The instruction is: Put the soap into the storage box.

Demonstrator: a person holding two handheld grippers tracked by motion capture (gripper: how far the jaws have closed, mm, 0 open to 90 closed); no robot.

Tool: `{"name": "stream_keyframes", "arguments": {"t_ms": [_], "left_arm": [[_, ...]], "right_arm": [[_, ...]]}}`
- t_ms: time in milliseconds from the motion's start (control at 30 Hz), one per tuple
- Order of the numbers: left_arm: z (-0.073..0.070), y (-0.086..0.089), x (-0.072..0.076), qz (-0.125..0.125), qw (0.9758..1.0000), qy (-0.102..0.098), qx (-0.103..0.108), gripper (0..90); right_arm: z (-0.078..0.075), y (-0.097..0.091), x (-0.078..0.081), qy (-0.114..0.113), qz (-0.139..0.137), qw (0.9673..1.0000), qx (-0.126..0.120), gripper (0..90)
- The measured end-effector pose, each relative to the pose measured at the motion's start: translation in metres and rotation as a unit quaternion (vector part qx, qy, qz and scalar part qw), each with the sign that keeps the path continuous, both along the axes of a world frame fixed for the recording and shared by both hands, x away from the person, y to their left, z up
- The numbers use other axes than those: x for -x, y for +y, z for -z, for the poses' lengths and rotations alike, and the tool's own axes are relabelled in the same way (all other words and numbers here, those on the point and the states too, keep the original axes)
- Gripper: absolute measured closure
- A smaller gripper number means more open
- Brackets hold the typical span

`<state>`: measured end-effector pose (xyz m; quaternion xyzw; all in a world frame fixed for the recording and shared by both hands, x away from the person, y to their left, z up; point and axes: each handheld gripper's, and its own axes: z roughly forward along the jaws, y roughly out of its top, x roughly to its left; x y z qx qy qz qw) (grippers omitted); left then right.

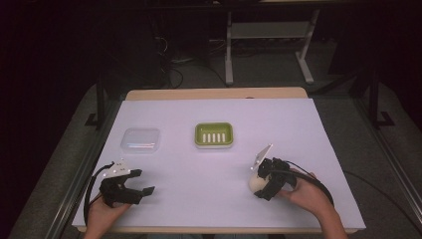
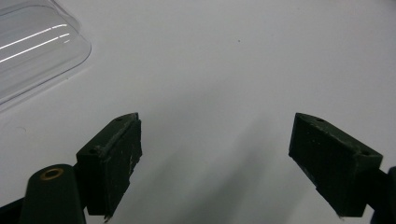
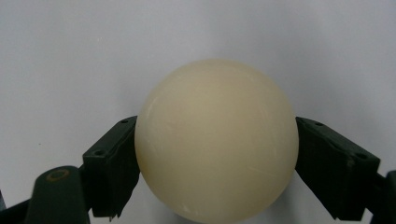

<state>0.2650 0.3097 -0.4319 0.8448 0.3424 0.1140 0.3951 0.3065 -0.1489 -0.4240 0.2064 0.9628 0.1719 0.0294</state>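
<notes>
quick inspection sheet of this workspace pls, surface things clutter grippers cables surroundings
surface: white sheet over a wooden table, bare in front
job's things: cream soap in the right gripper; green soap dish mid-table; clear lid to its left
clutter: nothing seen
grippers: left gripper open over bare sheet; right gripper shut on the soap
cables: black cable loops from the right gripper
surroundings: dark floor, metal stand legs behind

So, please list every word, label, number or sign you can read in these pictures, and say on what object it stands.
None: no readable text in any view.
Clear lid: plain, no print seen.
Green soap dish: white slots, no letters.
Cream soap, between the right gripper's jaws: smooth, no stamp visible.
Left gripper, jaws apart: no marking legible.
White table cover: blank.
</notes>
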Motion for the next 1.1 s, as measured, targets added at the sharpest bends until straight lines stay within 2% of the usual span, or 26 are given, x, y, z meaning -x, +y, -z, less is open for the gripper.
{"name": "stream_keyframes", "arguments": {"t_ms": [1100], "left_arm": [[0.0004,-0.0004,-0.0004,0.003,1.0,0.001,0.002,16.5]], "right_arm": [[-0.0007,0.0084,-0.0021,0.003,-0.014,0.9998,0.013,22.6]]}}
